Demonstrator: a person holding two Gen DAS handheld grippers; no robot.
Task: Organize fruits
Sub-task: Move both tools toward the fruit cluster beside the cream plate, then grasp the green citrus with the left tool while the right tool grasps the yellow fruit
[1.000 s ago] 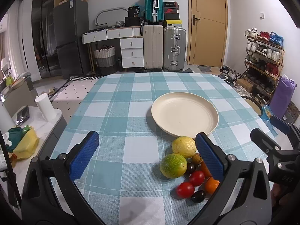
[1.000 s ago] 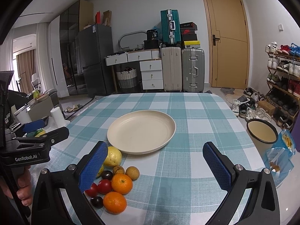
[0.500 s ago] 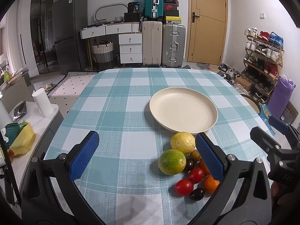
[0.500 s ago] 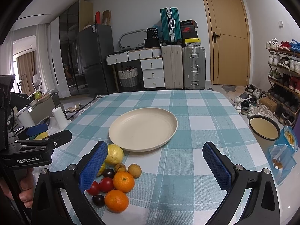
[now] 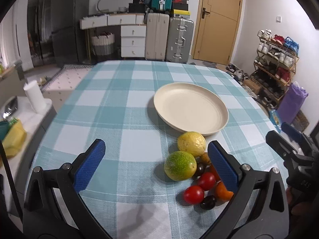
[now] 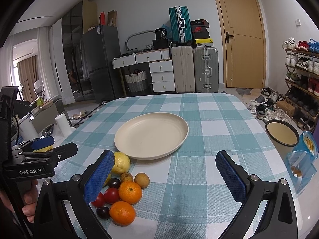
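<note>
An empty cream plate [image 5: 191, 107] [image 6: 151, 135] lies mid-table on the checked cloth. In front of it sits a cluster of fruit: a yellow fruit [image 5: 191, 143] [image 6: 120, 163], a green fruit [image 5: 180, 165], two oranges [image 6: 130, 192] [image 6: 122, 212], red tomatoes [image 5: 193, 194] [image 6: 111, 195], dark plums [image 5: 208, 202] and small brown fruits [image 6: 141, 180]. My left gripper [image 5: 155, 166] is open, low over the table, its right finger beside the fruit. My right gripper [image 6: 164, 177] is open too, its left finger over the cluster's left edge. Neither holds anything.
The table's edge curves close on both sides. A side counter with a paper roll [image 5: 34, 96] and a yellow bag [image 5: 14, 139] stands left. A stool [image 6: 282, 132] and blue bag [image 6: 301, 159] sit right, with a shoe rack [image 5: 277, 63] behind. Suitcases [image 6: 193, 69] line the far wall.
The left gripper has risen and tilted down slightly, so plate and fruit sit higher in its view. The right gripper has shifted a little forward. Nothing was taken hold of.
</note>
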